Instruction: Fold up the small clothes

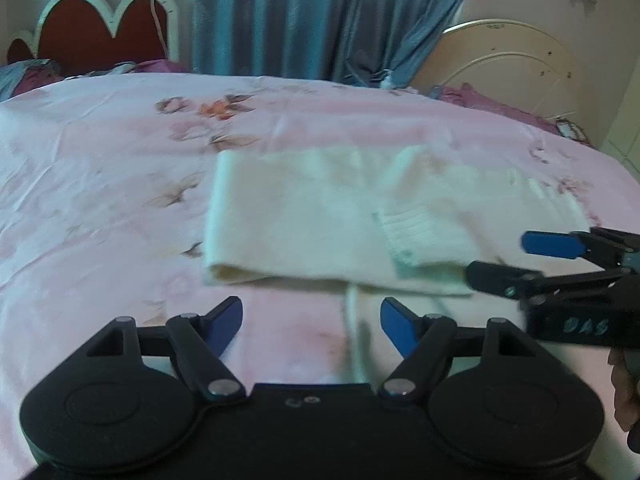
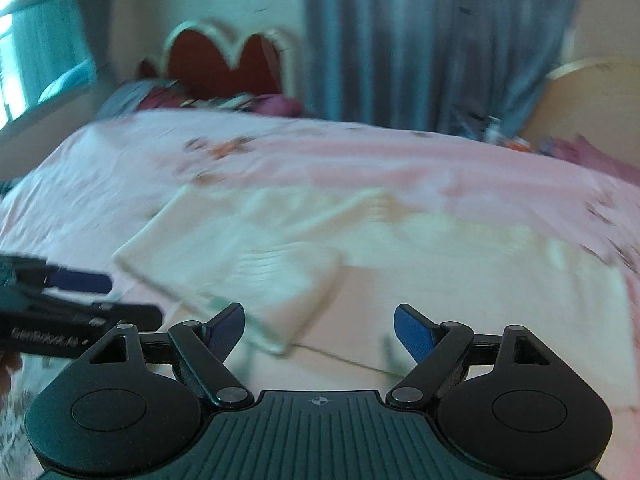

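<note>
Cream sweater (image 1: 320,216) folded on pink bedsheet (image 1: 100,184), left tongs (image 1: 312,320) and right tongs (image 2: 320,326) both agape, empty.

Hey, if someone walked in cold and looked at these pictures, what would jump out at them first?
Probably the cream garment, partly folded and lying flat in the middle of the pink floral bedspread. Next, the two open grippers near its front edge: the left gripper at the near hem, the right gripper by a ribbed cuff folded onto the garment. Behind the bed stand a red scalloped headboard and blue curtains.
</note>
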`<action>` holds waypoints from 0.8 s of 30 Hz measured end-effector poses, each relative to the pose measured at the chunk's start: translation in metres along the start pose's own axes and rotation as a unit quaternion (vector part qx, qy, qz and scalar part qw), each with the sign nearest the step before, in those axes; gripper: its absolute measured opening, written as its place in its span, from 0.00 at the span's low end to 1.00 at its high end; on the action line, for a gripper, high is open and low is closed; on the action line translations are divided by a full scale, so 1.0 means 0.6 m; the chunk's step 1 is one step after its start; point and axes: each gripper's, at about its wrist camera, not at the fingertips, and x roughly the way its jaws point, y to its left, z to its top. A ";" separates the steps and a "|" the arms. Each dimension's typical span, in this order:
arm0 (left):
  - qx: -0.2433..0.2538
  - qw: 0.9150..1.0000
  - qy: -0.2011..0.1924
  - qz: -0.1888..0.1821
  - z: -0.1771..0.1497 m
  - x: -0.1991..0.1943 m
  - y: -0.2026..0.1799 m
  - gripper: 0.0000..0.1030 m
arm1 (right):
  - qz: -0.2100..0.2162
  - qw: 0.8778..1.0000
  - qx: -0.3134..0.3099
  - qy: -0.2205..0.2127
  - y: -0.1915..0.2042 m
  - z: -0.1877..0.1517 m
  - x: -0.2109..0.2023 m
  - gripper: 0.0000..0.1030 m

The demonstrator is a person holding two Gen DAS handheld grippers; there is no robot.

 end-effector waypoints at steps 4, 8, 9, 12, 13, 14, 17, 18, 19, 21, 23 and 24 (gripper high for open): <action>-0.002 1.000 0.002 0.011 -0.005 0.012 0.003 0.72 | -0.020 0.999 -0.025 0.012 0.023 -0.005 0.044 0.63; -0.006 1.000 -0.005 0.024 -0.005 0.027 0.002 0.72 | -0.010 1.000 0.023 0.018 0.001 0.005 0.056 0.17; -0.009 1.000 -0.006 0.024 -0.003 0.031 0.003 0.72 | -0.010 0.999 0.031 0.016 -0.008 0.011 0.055 0.16; -0.010 1.000 -0.010 0.025 -0.003 0.033 -0.002 0.72 | -0.010 0.998 0.069 -0.011 -0.044 0.023 0.025 0.06; -0.009 1.000 -0.012 0.025 -0.001 0.036 -0.006 0.72 | -0.014 0.996 0.085 -0.024 -0.061 0.027 0.009 0.06; -0.009 1.000 -0.012 0.025 0.000 0.039 -0.008 0.73 | -0.017 0.994 0.100 -0.031 -0.079 0.029 -0.002 0.06; -0.011 0.999 -0.016 0.025 0.004 0.048 -0.017 0.73 | -0.018 0.988 0.152 -0.030 -0.136 0.029 -0.022 0.06; -0.013 0.999 -0.019 0.023 0.005 0.051 -0.021 0.73 | -0.014 0.985 0.172 -0.028 -0.156 0.025 -0.026 0.06; -0.013 0.999 -0.023 0.021 0.007 0.054 -0.025 0.72 | -0.015 0.982 0.187 -0.026 -0.173 0.020 -0.030 0.06; -0.008 0.999 -0.034 0.018 0.009 0.059 -0.031 0.66 | -0.027 0.979 0.202 -0.023 -0.200 0.011 -0.038 0.06; -0.002 0.999 -0.041 0.017 0.011 0.063 -0.035 0.54 | -0.044 0.976 0.213 -0.025 -0.223 0.001 -0.049 0.06; -0.002 0.999 -0.043 0.016 0.012 0.064 -0.036 0.54 | -0.051 0.973 0.224 -0.027 -0.236 -0.005 -0.055 0.06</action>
